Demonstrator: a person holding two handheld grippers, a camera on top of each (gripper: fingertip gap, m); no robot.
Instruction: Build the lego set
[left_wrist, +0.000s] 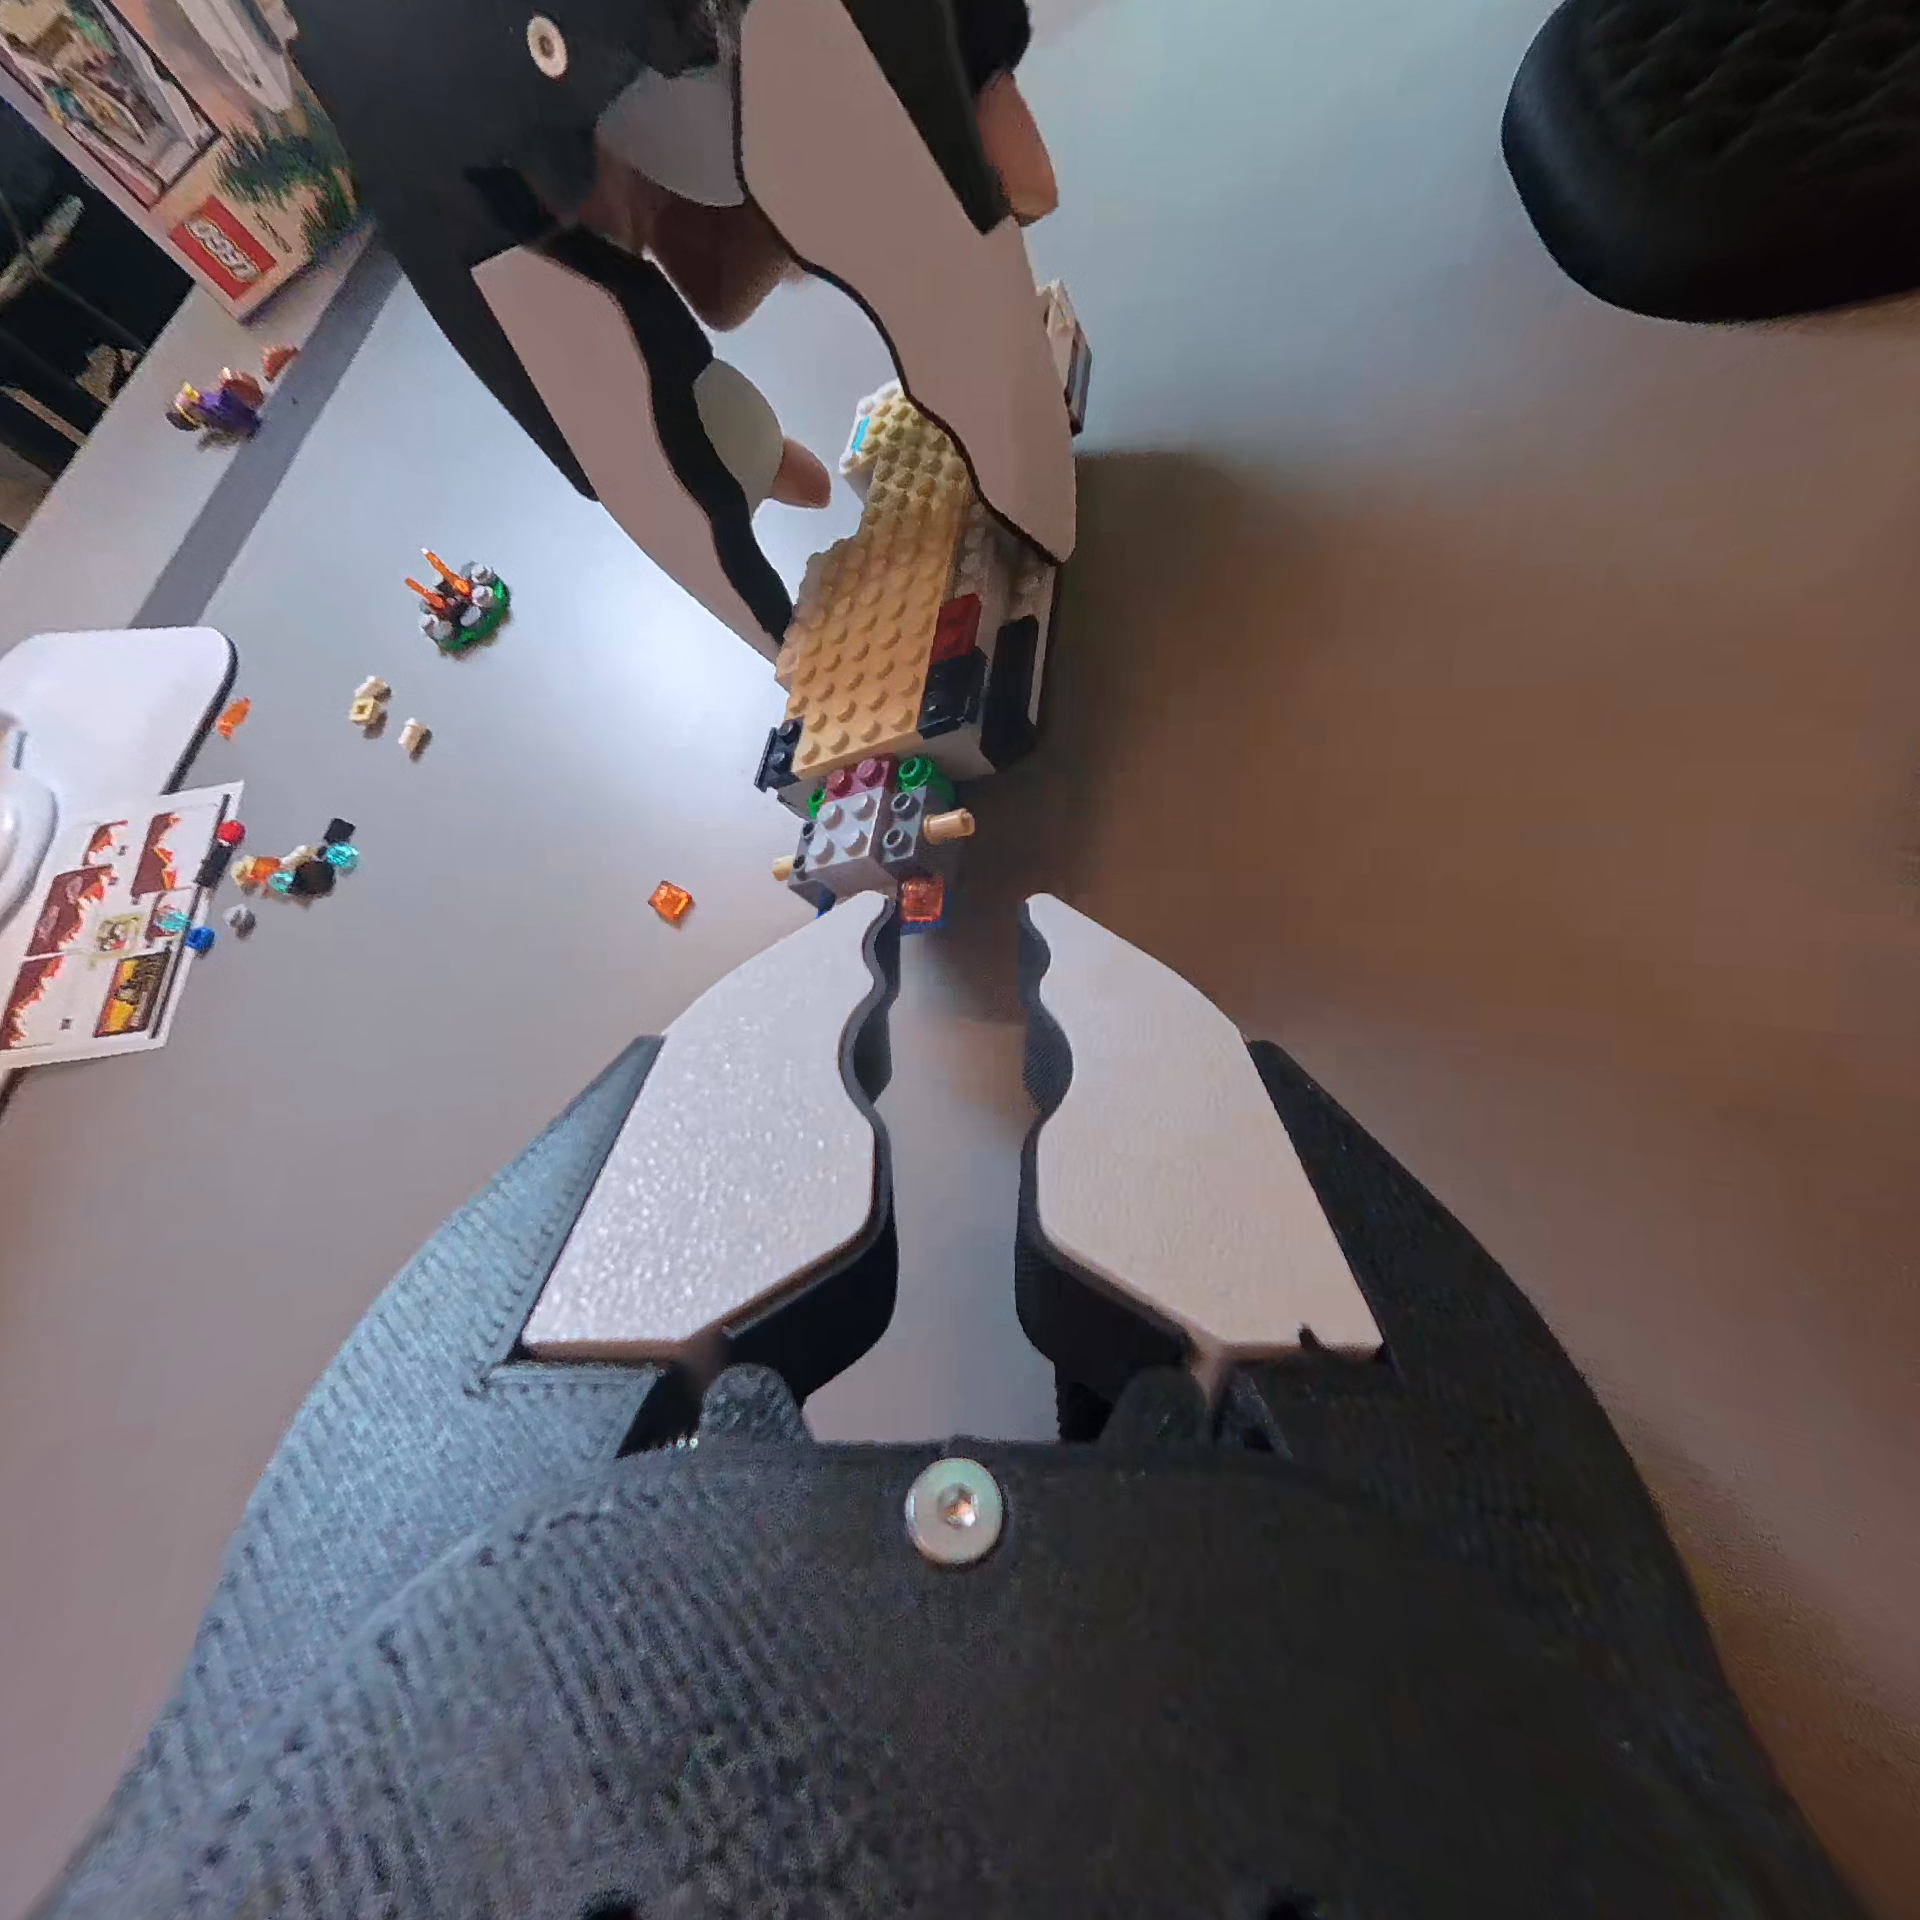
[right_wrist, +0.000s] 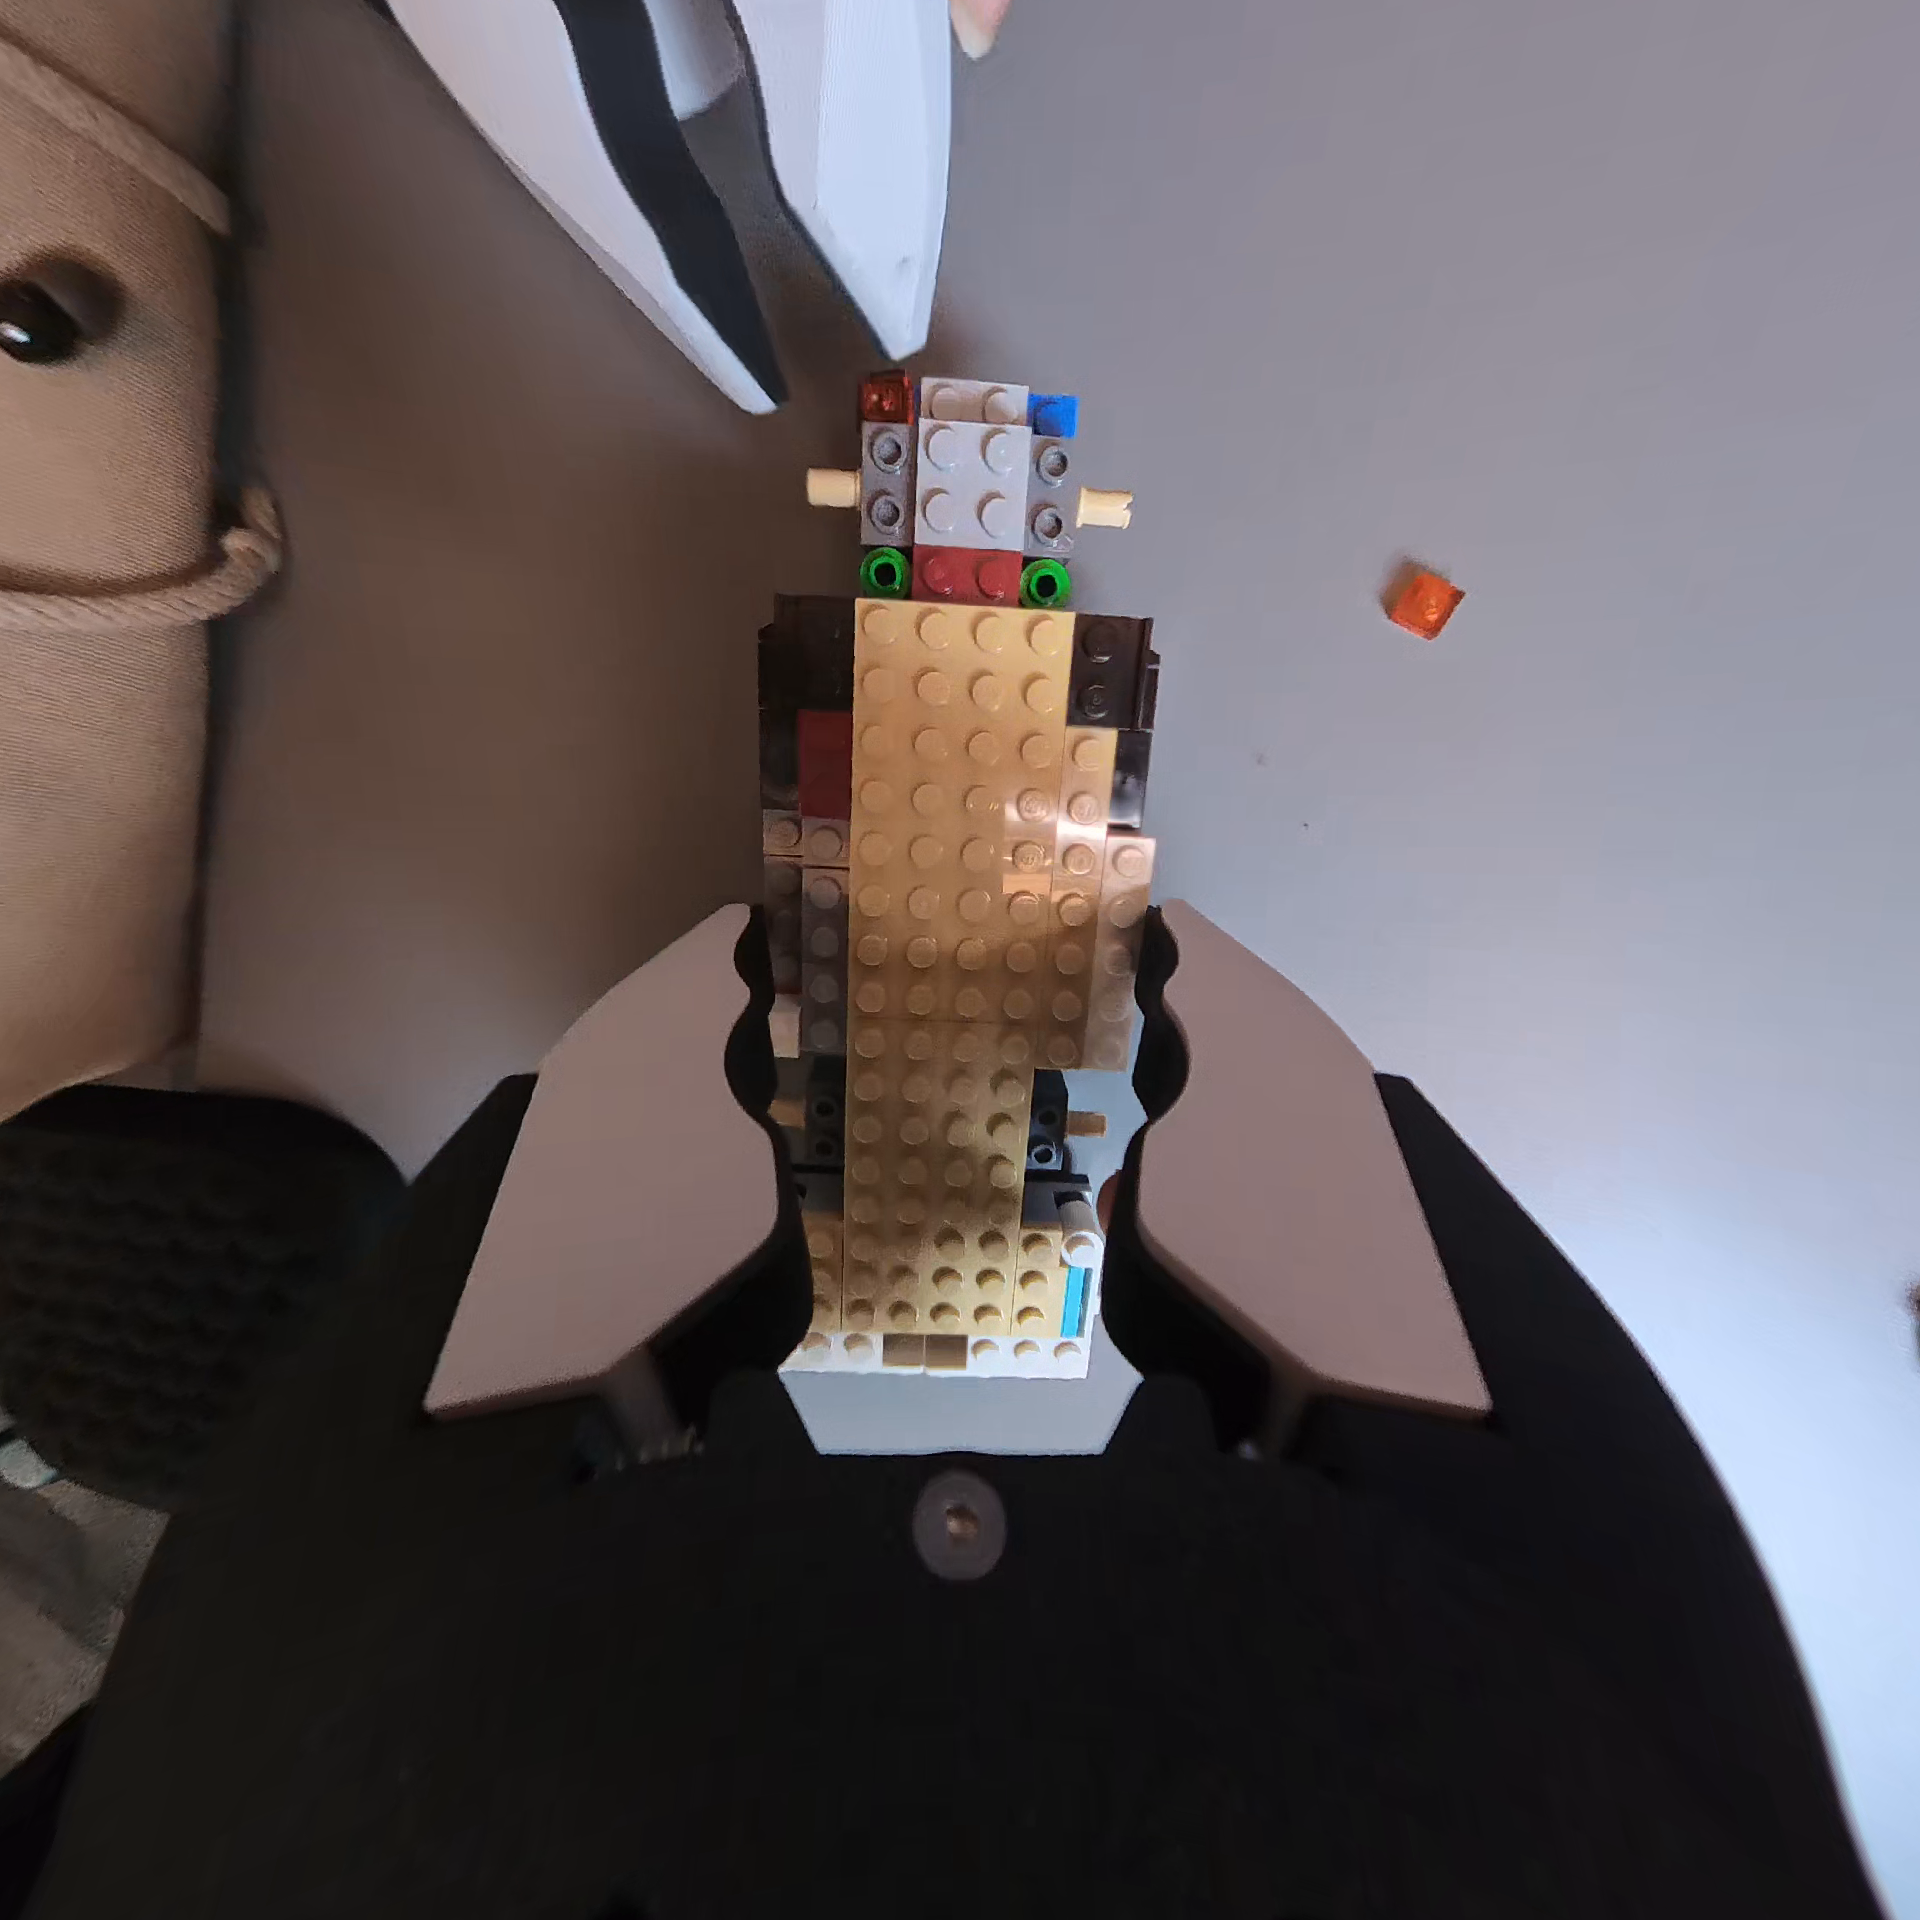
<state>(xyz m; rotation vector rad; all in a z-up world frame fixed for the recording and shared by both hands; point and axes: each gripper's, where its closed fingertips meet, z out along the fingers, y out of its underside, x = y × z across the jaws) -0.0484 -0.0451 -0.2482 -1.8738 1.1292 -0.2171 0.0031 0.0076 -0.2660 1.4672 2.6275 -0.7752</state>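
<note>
The left claw hangs low over the grey desk, its jaws a narrow slit apart with nothing between them. Just ahead of its left fingertip sits the grey end block of a long brick model, with a clear orange stud right at the tip. A loose orange piece lies on the desk to this claw's left, apart from the model. Beyond it, the right claw reaches in from the opposite end and straddles the model's tan studded top, its pads set against both long sides. The model lies flat, dark bricks along its edges, green studs and cream pegs near the grey end. Farther left are scattered small pieces, a printed leaflet and, farthest, a box.
</note>
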